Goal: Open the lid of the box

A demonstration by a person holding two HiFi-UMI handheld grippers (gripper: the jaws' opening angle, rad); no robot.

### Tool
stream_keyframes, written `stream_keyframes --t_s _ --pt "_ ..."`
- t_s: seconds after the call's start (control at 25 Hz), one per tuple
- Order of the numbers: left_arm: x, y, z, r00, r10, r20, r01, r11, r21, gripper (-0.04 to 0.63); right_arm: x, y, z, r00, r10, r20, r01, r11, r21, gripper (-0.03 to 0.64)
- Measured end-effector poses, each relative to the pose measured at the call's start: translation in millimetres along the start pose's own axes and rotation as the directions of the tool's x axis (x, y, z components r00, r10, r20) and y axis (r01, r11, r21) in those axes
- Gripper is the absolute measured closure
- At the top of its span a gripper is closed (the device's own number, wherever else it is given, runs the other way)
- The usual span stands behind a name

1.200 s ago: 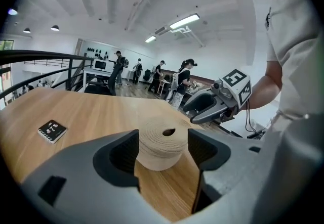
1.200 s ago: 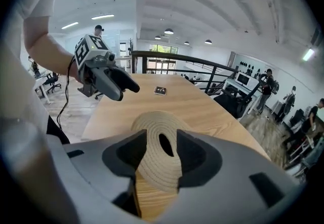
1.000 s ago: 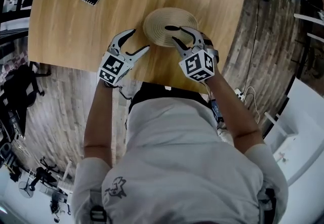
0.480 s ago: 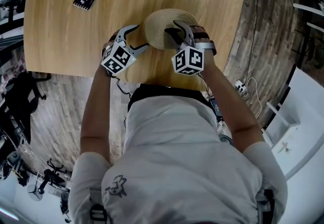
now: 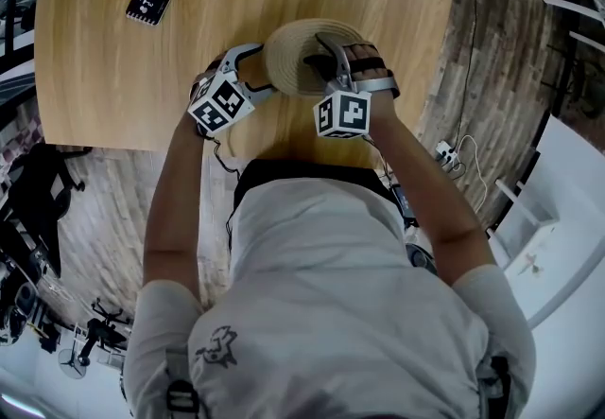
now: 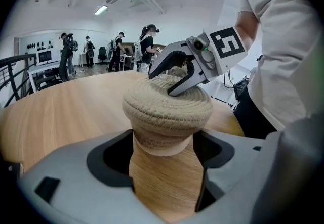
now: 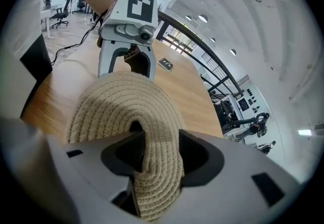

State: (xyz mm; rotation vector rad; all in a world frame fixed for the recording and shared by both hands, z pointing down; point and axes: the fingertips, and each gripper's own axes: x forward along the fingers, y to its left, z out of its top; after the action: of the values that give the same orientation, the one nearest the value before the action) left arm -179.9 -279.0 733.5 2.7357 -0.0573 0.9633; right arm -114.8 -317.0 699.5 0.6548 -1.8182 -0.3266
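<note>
A round woven rope box (image 5: 295, 50) with its lid on stands on the wooden table (image 5: 123, 77) near the front edge. My left gripper (image 5: 262, 73) is at the box's left side. Its jaws are opening and straddle the box's lower body (image 6: 163, 139), with no clear squeeze on it. My right gripper (image 5: 318, 52) reaches over the lid from the near right. Its jaws stand wide on either side of the lid's raised centre knob (image 7: 157, 134). In the left gripper view the right gripper (image 6: 165, 79) rests on top of the lid. The left gripper (image 7: 126, 69) shows behind the lid in the right gripper view.
A small black card with white marks (image 5: 148, 4) lies at the table's far left. The table's front edge runs just below both grippers, close to the person's body. Cables and a power strip (image 5: 444, 157) lie on the floor at right. Several people stand far back (image 6: 119, 46).
Both grippers have moved in on the box. The left one came from beside it until its jaws took in the box's side; the right one slid further over the lid.
</note>
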Motion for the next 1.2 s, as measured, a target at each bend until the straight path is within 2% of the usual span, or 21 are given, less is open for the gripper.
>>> stream_keyframes --t_s 0.32,0.4,0.8,1.2 --pt "1.4 1.0 -1.3 1.0 -0.02 0.015 0.02 1.0 -0.018 0.238 -5.2 -1.3 3.1 0.991 -0.123 0.056 0.126 0.991 -0.045 0.41" --pt "1.5 0.6 -1.9 1.0 -0.022 0.017 0.022 0.999 -0.025 0.238 -6.8 1.5 3.0 0.99 -0.124 0.069 0.127 0.991 -0.042 0.442" --pt "0.3 2.8 -5.3 1.0 -0.025 0.016 0.025 0.999 -0.031 0.239 -19.2 4.1 8.8 0.986 -0.118 0.116 0.123 0.992 -0.04 0.503" --pt "-0.6 3.1 0.7 0.999 -0.024 0.029 0.025 0.999 -0.039 0.239 -35.3 -3.0 7.9 0.984 -0.118 0.134 0.116 0.993 0.019 0.509"
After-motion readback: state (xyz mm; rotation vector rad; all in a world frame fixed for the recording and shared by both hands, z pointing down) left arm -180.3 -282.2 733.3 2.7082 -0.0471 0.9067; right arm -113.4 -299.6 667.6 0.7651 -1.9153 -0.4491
